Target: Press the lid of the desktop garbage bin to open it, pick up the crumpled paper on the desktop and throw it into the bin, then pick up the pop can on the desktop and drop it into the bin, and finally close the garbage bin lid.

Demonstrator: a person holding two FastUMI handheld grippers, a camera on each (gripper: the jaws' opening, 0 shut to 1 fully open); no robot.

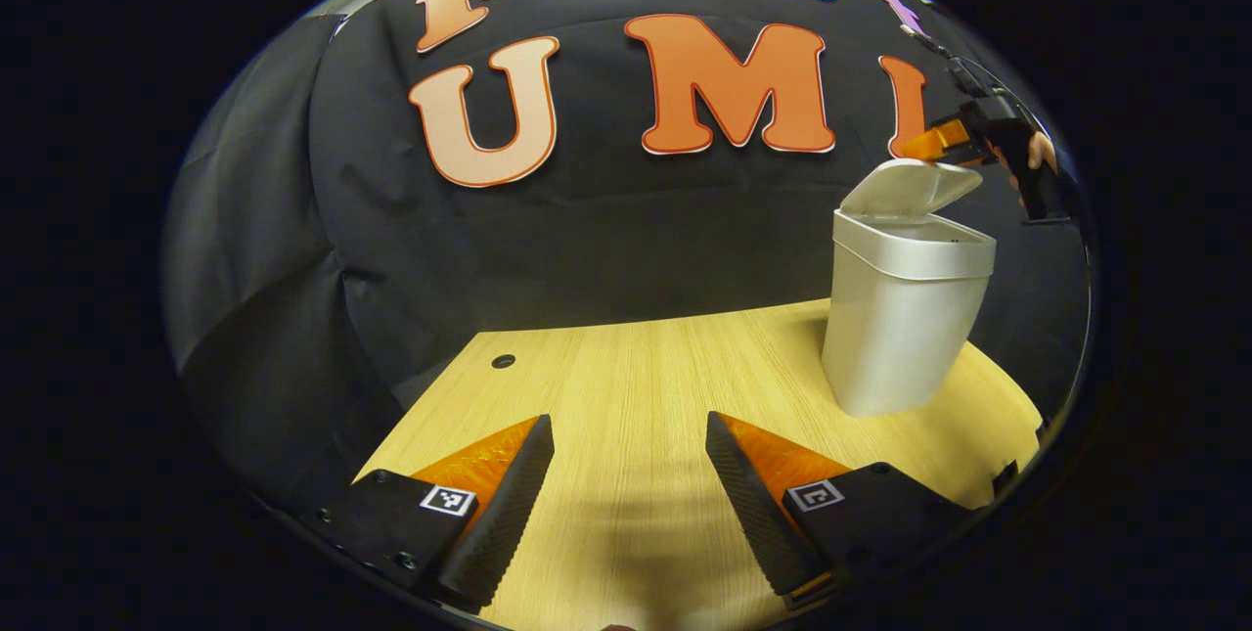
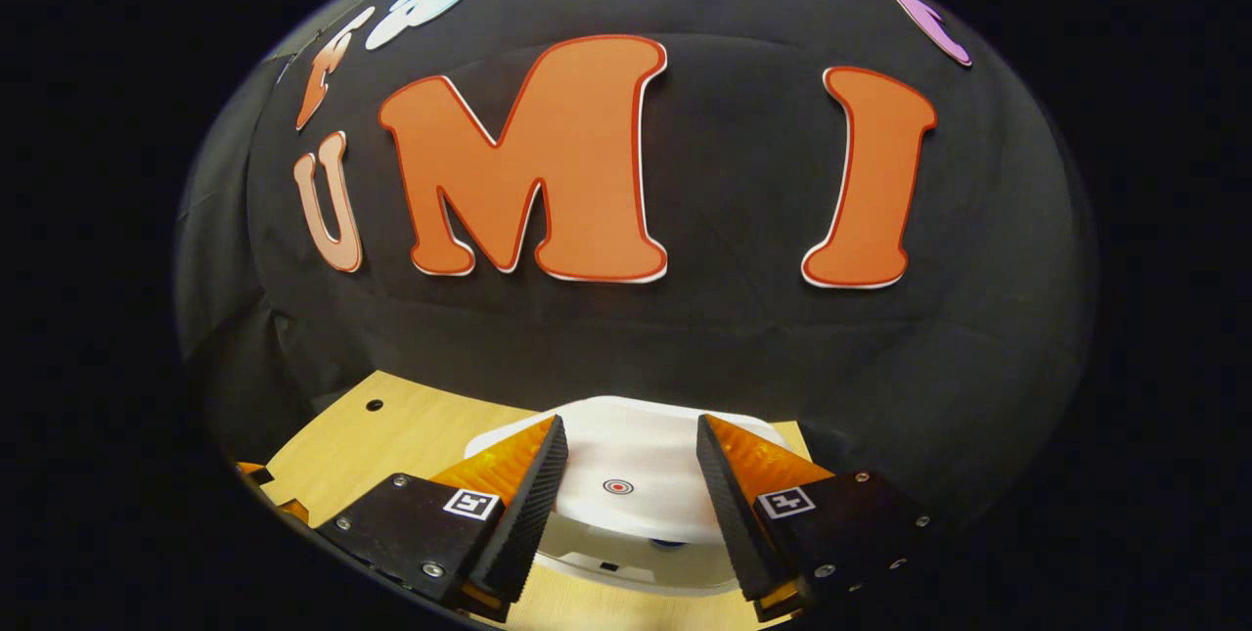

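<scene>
Both tools — left tool (image 1: pixel 631 489), right tool (image 2: pixel 631 494) — spread wide, holding nothing; white bin (image 1: pixel 900 318), lid (image 1: pixel 910 186) tilted up.

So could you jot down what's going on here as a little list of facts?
bin: white bin, upright on the wooden table
lid: lid tilted up, partly open
right tool: right tool above the lid, open, holding nothing
left tool: left tool low over bare table, open, holding nothing
lid mark: red ring mark on the lid top, between the right tool's fingers
</scene>
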